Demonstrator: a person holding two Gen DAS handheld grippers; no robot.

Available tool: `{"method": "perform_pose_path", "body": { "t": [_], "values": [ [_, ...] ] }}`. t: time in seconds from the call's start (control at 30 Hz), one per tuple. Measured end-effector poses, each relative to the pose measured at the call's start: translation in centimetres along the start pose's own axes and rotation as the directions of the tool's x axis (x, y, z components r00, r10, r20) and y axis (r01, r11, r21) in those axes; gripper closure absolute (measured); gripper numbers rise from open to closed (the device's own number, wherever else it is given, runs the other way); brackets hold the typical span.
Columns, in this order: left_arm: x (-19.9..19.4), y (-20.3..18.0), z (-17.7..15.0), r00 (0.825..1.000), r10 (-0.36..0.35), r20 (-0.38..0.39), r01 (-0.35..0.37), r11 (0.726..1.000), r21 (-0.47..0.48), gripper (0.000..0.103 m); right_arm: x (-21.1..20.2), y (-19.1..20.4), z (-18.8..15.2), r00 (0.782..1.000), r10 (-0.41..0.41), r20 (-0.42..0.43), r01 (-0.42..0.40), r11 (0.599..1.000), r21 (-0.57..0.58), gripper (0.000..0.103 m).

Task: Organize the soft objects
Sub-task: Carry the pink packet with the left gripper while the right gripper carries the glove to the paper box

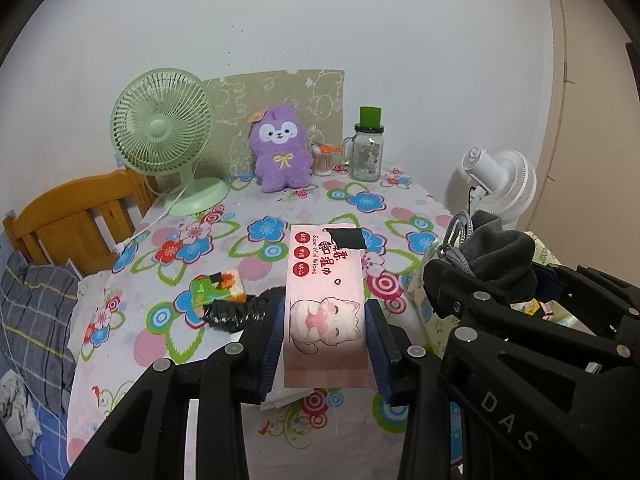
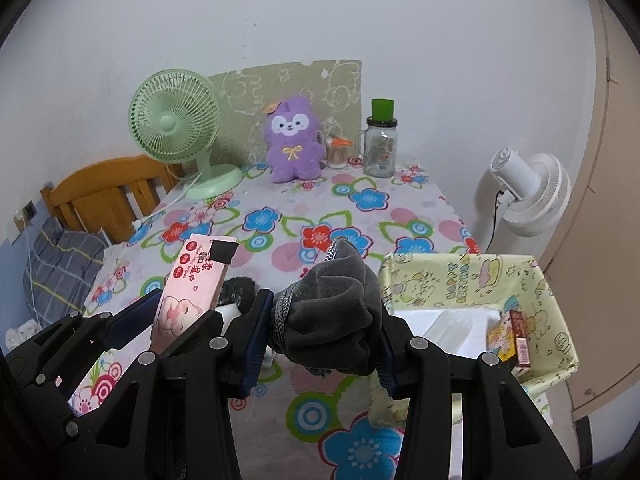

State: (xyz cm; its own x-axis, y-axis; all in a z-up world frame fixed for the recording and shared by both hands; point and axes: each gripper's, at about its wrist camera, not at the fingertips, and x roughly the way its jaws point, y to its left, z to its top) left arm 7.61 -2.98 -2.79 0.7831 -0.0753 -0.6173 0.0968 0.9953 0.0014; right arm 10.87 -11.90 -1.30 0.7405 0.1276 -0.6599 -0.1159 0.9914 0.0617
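Observation:
My left gripper (image 1: pixel 325 334) is shut on a pink pack of wet wipes (image 1: pixel 324 292) with a cartoon cat, held above the flowered tablecloth (image 1: pixel 224 240). To its right, my right gripper (image 2: pixel 324 334) is shut on a rolled grey cloth (image 2: pixel 340 304) with a braided grey cord. The same wipes pack (image 2: pixel 192 292) shows at the left of the right wrist view, and the grey cloth (image 1: pixel 500 252) at the right of the left wrist view. A yellow fabric basket (image 2: pixel 532 284) stands just right of the right gripper and holds a small box and white things.
At the back of the table stand a green fan (image 1: pixel 162 128), a purple plush toy (image 1: pixel 280 148), a jar of cotton swabs (image 1: pixel 325 159) and a glass jar with a green cap (image 1: pixel 366 148). A crumpled black bag (image 1: pixel 230 312) and a green packet (image 1: pixel 216 284) lie left of the wipes. A white fan (image 2: pixel 528 188) stands beyond the table's right edge, a wooden bed frame (image 1: pixel 76 208) at the left.

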Motion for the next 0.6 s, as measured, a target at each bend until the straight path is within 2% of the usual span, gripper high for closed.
{"method": "perform_pose_path", "body": {
  "t": [0.6],
  "values": [
    [0.7,-4.6,2.0,0.999,-0.043,0.012,0.042,0.998,0.045,0.063,-0.7,-5.0,1.3,0.999,-0.041,0.008,0.041,0.999,0.028,0.054]
  ]
}}
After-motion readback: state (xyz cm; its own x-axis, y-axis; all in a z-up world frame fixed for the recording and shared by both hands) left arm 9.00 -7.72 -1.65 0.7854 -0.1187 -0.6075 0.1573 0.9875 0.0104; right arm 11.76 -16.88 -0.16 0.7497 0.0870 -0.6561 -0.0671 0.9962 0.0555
